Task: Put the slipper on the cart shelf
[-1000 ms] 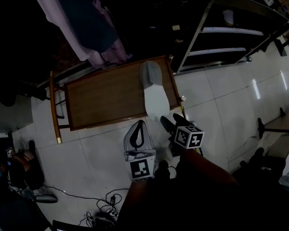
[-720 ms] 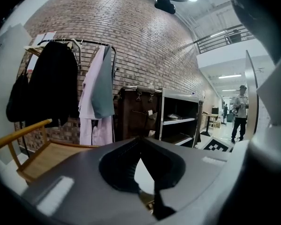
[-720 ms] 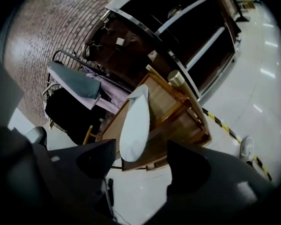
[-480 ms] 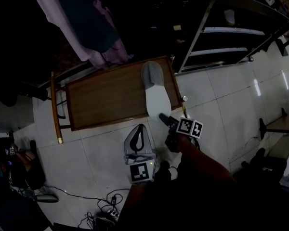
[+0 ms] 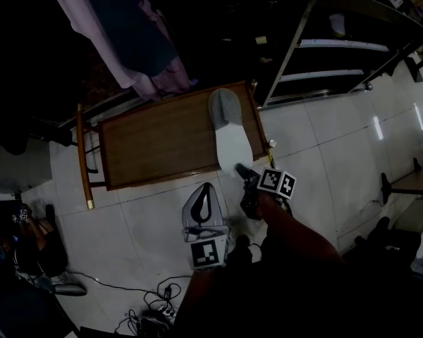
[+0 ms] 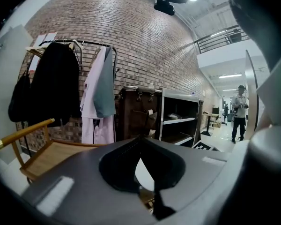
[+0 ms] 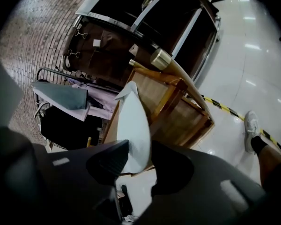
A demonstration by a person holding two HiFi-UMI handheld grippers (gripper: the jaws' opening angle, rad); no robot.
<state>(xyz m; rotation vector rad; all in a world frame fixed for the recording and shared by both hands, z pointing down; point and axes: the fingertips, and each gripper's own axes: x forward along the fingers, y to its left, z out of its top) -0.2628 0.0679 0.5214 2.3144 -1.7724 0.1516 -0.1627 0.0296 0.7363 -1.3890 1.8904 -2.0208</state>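
Slipper in the head view is pale and lies lengthwise on the right end of the wooden bench, toe towards the clothes rail and heel sticking out past the near edge. The right gripper is at that overhanging heel. The left gripper hangs over the floor tiles just beside it, clear of the bench. The cart shelf, a dark metal-framed unit, stands past the bench's far right corner, so the carry looks short and diagonal.

From the left gripper view, the left gripper has its jaw tips together with nothing held. It faces the bench and the cart's tiers. I would keep it parked so it stays out of the lifting path.

From the right gripper view, the jaws are closing with the slipper's thin heel edge-on between them, and the pads look to be at both of its faces. The right gripper has only the tail end, so most of the sole runs forward of the grip. To do this well, let the jaws settle fully before lifting. Raise it straight off the bench, since a soft sole will probably droop at the toe. Clear the bench's corner post before swinging towards the cart.
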